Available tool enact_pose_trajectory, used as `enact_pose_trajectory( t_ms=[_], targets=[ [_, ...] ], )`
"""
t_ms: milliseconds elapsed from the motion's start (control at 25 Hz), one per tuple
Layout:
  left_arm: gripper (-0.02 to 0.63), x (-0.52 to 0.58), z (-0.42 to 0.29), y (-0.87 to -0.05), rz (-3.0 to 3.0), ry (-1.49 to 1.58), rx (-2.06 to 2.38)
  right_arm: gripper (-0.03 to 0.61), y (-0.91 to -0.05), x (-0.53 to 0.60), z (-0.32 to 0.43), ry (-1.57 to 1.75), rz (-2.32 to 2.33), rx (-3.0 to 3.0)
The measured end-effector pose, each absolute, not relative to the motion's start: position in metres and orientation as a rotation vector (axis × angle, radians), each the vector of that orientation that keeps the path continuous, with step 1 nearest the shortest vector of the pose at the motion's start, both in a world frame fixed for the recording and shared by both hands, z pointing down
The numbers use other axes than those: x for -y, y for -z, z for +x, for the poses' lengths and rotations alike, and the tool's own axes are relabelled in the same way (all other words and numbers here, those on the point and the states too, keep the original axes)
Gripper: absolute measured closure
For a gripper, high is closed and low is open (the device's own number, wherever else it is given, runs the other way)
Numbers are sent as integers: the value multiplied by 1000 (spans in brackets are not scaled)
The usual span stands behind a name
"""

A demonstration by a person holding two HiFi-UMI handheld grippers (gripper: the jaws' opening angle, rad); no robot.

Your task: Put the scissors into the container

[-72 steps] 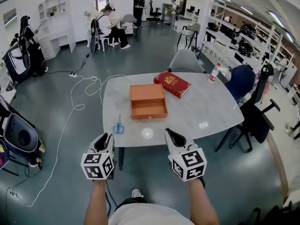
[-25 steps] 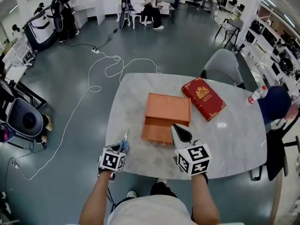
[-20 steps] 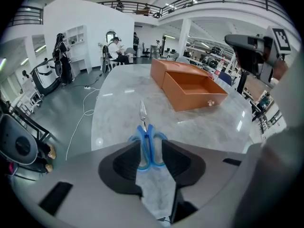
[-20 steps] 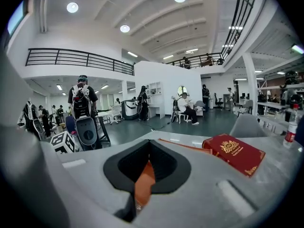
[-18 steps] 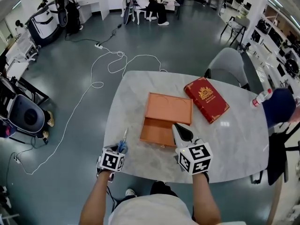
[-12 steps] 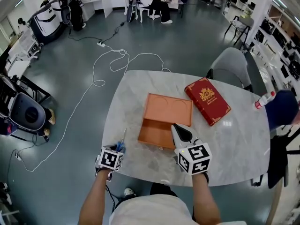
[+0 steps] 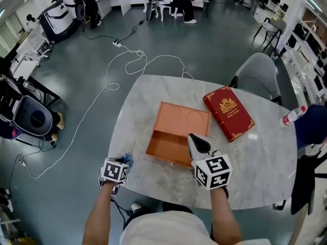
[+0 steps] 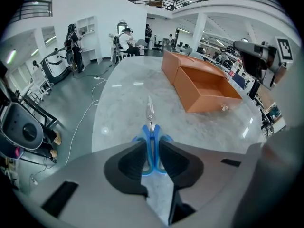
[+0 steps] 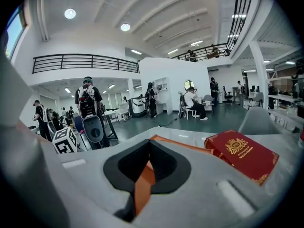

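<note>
- My left gripper (image 8: 151,159) was clenched on the scissors (image 8: 150,136). The pads pressed the two blue handle loops from either side, and the shut blades pointed away from me.
- The scissors were at the near left edge of the table (image 7: 255,152), well to the left of the orange container (image 7: 173,137). I could not tell whether they lay on the marble or hung just clear of it.
- My right gripper (image 9: 145,170) was clamped on the container's thin orange wall at its near corner.
- Handling, my judgement: the scissors should be light and stiff, with slick plastic loops. Squeezing the loops keeps the blades closed, but the blade end may pivot in the pads.
- The container looked light and might slide on the polished top, so bracing its wall seemed sensible.
</note>
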State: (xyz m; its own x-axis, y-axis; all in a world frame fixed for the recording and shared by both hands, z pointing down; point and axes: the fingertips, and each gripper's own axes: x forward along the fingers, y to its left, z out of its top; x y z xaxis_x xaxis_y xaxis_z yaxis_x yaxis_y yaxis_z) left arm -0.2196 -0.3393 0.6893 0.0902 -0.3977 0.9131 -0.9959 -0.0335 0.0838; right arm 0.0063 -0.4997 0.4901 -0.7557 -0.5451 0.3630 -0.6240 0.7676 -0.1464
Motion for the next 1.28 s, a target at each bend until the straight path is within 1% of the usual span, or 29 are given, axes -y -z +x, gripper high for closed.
enact_pose_trajectory(
  t_ms=[280, 720, 1000, 1280],
  targets=[
    [534, 335, -218, -684, 1497, -915, 1509, 574, -487, 505, 9, -365, 836, 2692],
    [535, 328, -220, -642, 1530, -906, 1627, 574, -475, 499, 10, -373, 800, 2743],
    [535, 333, -225, -609, 1612, -943, 1668, 574, -468, 494, 11, -378, 822, 2751],
    [535, 355, -226, -580, 1784, -987, 1619, 574, -462, 501, 8, -361, 906, 2740]
  ],
)
